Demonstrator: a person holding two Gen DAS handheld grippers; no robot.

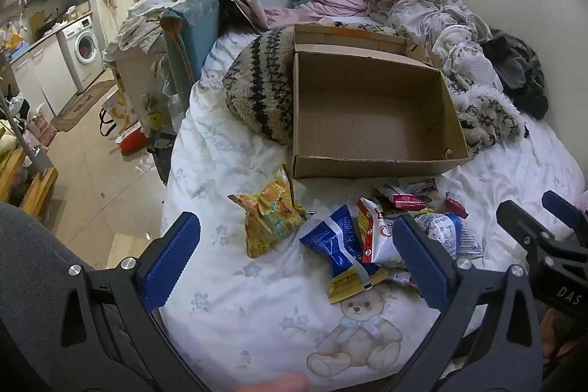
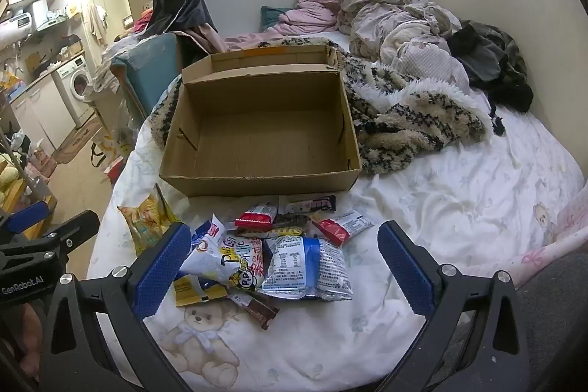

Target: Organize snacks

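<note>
Both grippers hang over the near end of the bed [image 2: 459,179], tilted downward toward a loose heap of snack packets, and both have their jaws spread wide with nothing between the pads. The left gripper [image 1: 297,263] sits low and to the left of the heap; just ahead of its left finger lies a yellow packet [image 1: 270,221] on its own, and a blue packet [image 1: 340,245] lies between its 2 fingers, untouched. The right gripper [image 2: 283,267] frames the middle of the heap: a white packet with cartoon lettering [image 2: 224,259] lies close by its left finger, a blue and white packet [image 2: 307,267] sits in the centre of its opening, and 2 small red bars [image 2: 257,217] [image 2: 341,225] lie further ahead. Beyond the heap, straight in front of both grippers, stands an open cardboard box [image 2: 257,182], empty, with its low front wall facing the snacks; it probably stands there so that packets can be lifted a short way forward and dropped in. A fluffy patterned blanket [image 2: 404,123] is bunched behind and to the right of the box. The wide jaws suit a first pick, and the soft puffy packets will likely crumple when pinched. No snack is in the box yet, so the sorting seems not to have begun.
</note>
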